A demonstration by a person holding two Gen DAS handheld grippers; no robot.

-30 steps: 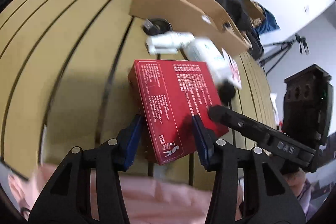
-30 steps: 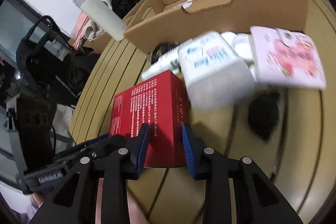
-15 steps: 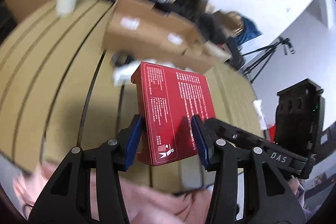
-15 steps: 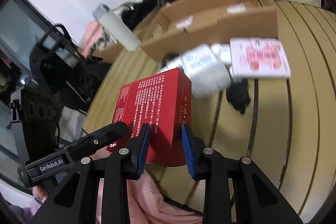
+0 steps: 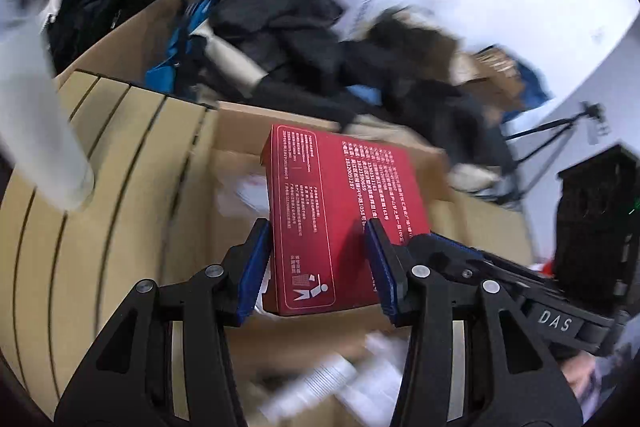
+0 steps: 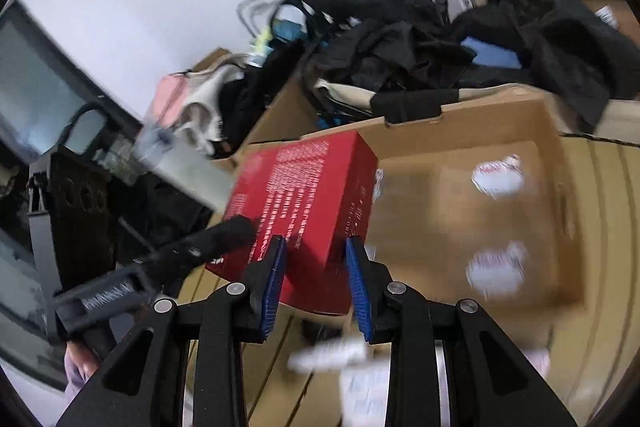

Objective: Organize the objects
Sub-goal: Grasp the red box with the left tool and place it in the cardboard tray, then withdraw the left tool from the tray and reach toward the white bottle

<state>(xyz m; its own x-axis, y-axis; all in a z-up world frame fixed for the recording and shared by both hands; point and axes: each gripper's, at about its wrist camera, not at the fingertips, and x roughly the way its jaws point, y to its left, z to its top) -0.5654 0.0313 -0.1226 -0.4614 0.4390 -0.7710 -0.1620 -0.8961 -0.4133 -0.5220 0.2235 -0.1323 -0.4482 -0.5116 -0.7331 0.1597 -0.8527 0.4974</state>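
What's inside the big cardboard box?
The cardboard box looks mostly bare inside, with two blurry white stickers on its floor. The red box hides the left corner.

The right gripper (image 6: 316,279) is clamping a red box (image 6: 304,195), holding it above the open cardboard box (image 6: 460,211) at two o'clock.

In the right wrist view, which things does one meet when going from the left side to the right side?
Left gripper → red box → cardboard box, open and holding white stickers.
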